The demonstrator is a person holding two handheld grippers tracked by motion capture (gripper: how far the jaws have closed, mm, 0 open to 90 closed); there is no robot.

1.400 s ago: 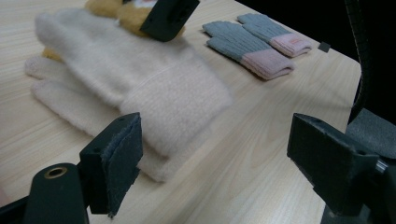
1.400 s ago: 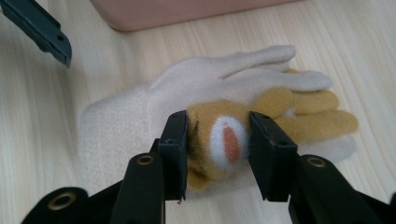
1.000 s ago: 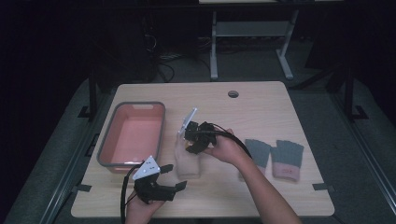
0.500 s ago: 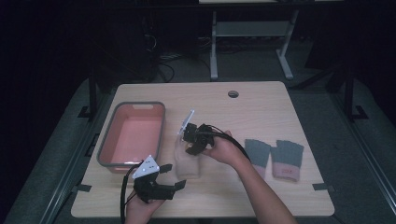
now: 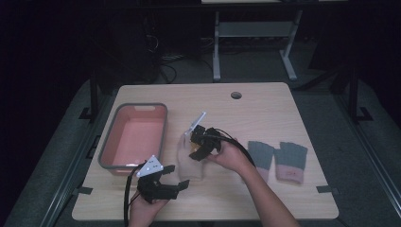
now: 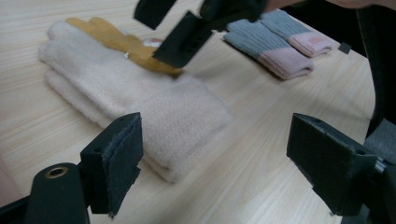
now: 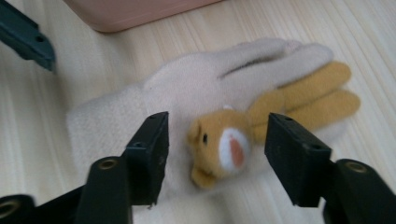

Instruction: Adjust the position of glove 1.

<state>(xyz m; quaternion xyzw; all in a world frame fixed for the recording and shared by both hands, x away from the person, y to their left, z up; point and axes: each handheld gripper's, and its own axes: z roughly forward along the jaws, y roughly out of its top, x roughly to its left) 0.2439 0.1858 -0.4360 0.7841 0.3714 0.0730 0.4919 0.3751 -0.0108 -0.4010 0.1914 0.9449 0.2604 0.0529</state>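
Note:
A cream knitted glove (image 7: 187, 98) with a tan animal face (image 7: 219, 151) and tan fingers lies flat on the table; it also shows as the glove (image 6: 135, 93) and the glove (image 5: 189, 158). My right gripper (image 7: 215, 158) hovers open just above it, jaws either side of the animal face; it is the right gripper (image 5: 198, 144) from above. My left gripper (image 6: 215, 158) is open near the glove's cuff, low over the table, and appears as the left gripper (image 5: 172, 177) at the front edge. Neither holds anything.
A pink bin (image 5: 135, 137) with a grey rim stands left of the glove. Two grey gloves with pink cuffs (image 5: 279, 158) lie side by side at the right, also seen as the grey pair (image 6: 275, 42). A cable hole (image 5: 236, 95) sits at the table's far side.
The right gripper has dropped slightly lower over the cream glove and shifted a little left. The left gripper has barely moved.

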